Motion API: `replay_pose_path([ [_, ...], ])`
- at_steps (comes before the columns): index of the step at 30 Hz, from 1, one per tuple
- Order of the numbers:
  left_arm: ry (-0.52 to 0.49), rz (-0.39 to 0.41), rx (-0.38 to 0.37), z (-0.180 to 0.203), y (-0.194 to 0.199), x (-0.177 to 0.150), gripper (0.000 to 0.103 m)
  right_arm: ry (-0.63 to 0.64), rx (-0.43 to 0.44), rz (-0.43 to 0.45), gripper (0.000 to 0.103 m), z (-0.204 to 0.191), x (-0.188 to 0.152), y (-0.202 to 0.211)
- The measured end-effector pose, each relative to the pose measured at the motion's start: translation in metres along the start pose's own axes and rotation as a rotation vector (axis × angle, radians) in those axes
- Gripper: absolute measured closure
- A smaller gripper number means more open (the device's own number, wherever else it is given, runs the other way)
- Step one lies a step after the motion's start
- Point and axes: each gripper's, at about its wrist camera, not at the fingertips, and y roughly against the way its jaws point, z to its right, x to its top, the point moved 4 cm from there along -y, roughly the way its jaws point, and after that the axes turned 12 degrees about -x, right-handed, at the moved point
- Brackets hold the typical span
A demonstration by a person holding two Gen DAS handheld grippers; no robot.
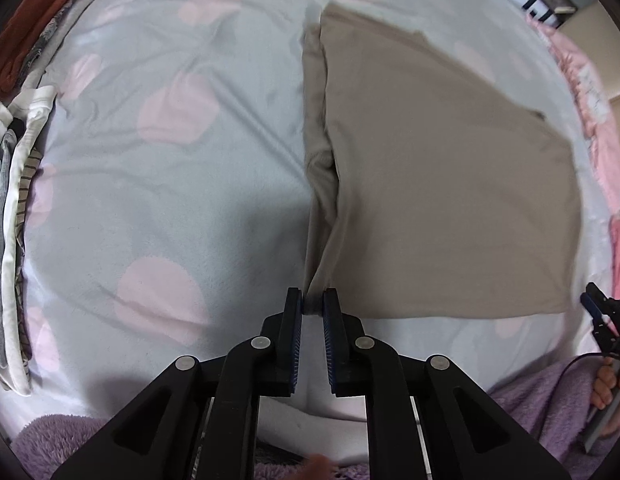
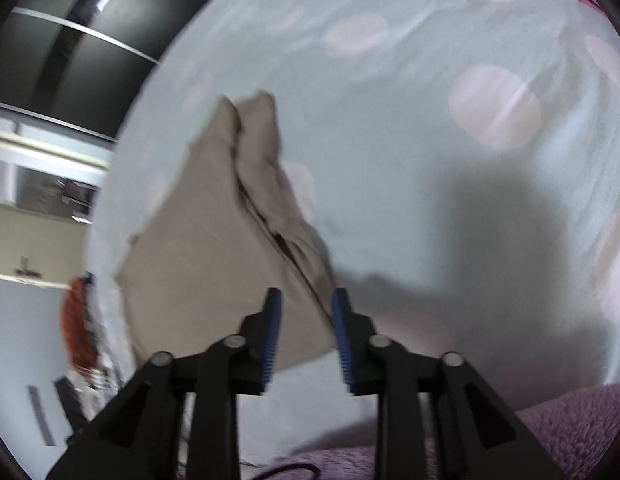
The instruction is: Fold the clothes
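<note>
A beige garment (image 1: 430,180) lies folded on the pale blue bedsheet with pink dots (image 1: 169,200), its doubled edge running toward me. My left gripper (image 1: 313,306) is nearly closed, and the garment's near corner is pinched between its tips and drawn up into a ridge. In the right wrist view the same garment (image 2: 197,248) lies below my right gripper (image 2: 305,312). Its jaws stand apart over the near folded edge and no pad presses on the cloth. The right gripper (image 1: 590,298) also shows at the left view's right edge, held by a hand (image 1: 606,388).
A pile of folded clothes (image 1: 13,160) and a rust-red garment (image 1: 29,20) line the bed's left side. Pink bedding (image 1: 582,92) lies along the right. Purple fleece (image 1: 542,400) is close below me. A dark wardrobe (image 2: 69,60) stands beyond the bed.
</note>
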Motion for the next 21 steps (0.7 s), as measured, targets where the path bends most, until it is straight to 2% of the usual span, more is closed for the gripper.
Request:
replay_pose_path([
  [4,0.008,0.123,-0.067,0.001,0.026,0.012,0.091,0.028,0.056,0.031,0.066,-0.015,0.008,0.001],
  [7,0.011,0.229,-0.062,0.0,0.038,0.022,0.091,0.088,0.04,0.05,0.066,-0.031,0.014,-0.002],
  [8,0.013,0.25,-0.062,0.001,0.042,0.01,0.091,0.109,0.038,0.052,0.066,-0.035,0.015,-0.004],
  [10,0.035,0.272,-0.068,-0.008,0.041,0.023,0.091,0.139,0.028,0.059,0.066,-0.043,0.018,-0.007],
  [15,0.052,0.313,-0.034,-0.012,0.025,0.021,0.091,0.166,0.007,0.108,0.066,-0.053,0.029,-0.011],
  [21,-0.016,0.388,0.031,0.001,0.031,0.038,0.091,0.157,-0.001,0.152,0.066,-0.057,0.056,-0.016],
])
